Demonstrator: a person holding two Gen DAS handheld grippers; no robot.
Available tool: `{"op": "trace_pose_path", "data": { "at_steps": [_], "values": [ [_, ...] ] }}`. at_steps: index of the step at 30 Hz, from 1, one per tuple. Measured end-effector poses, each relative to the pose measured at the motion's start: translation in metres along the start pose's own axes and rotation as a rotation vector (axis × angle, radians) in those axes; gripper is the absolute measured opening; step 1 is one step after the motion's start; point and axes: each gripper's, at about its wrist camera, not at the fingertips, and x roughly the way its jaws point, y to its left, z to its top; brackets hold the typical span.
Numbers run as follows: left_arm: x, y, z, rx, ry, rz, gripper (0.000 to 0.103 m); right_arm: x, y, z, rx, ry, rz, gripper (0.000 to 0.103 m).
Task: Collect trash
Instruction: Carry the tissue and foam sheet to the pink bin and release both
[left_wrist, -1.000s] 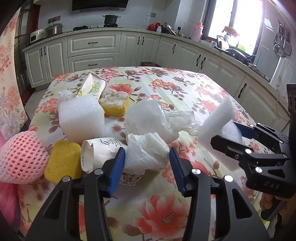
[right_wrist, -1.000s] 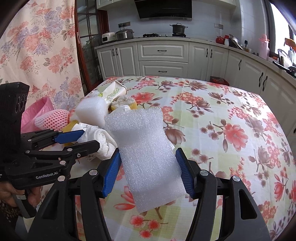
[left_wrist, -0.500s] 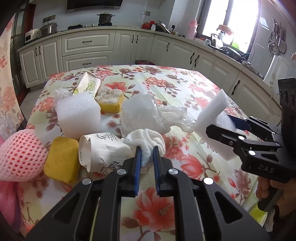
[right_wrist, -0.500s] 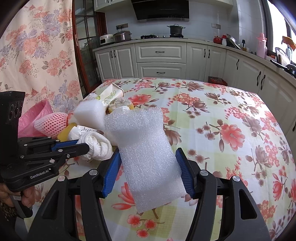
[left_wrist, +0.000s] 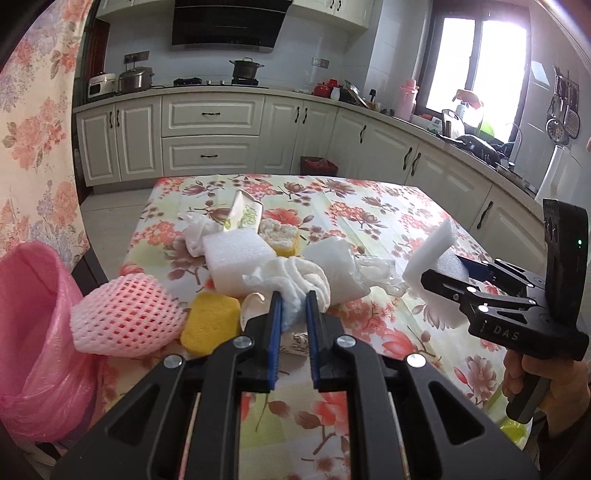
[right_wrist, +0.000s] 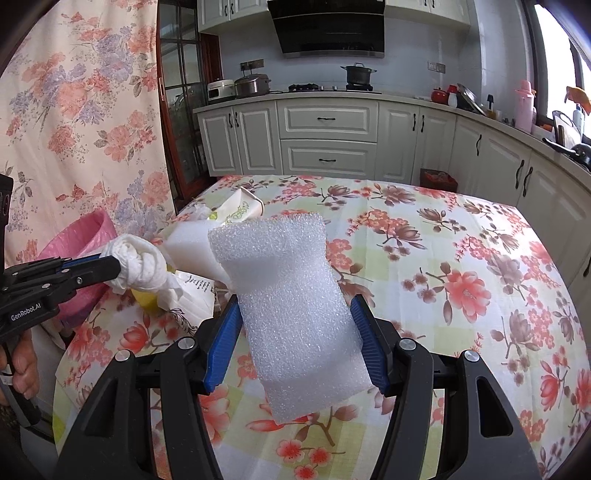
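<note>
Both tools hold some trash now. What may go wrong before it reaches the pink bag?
The left tool pinches only one end of the crumpled paper towel; its loose tail may catch on the paper cup below. The right tool grips the foam sheet low, so it may slip. The pink bag looks slack and may fold.

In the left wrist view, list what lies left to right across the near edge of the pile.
pink bag → pink foam net → yellow sponge → crumpled paper towel in the left tool → white foam piece in the right tool
</note>
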Motion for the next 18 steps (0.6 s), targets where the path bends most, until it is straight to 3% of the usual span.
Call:
{"op": "trace_pose_path", "data": {
  "at_steps": [18],
  "values": [
    [-0.068,0.077,0.004,-0.098,-0.117,0.2,0.013,0.001,0.058,0.035,-0.065,-0.067,0.047,0.057]
  ]
}}
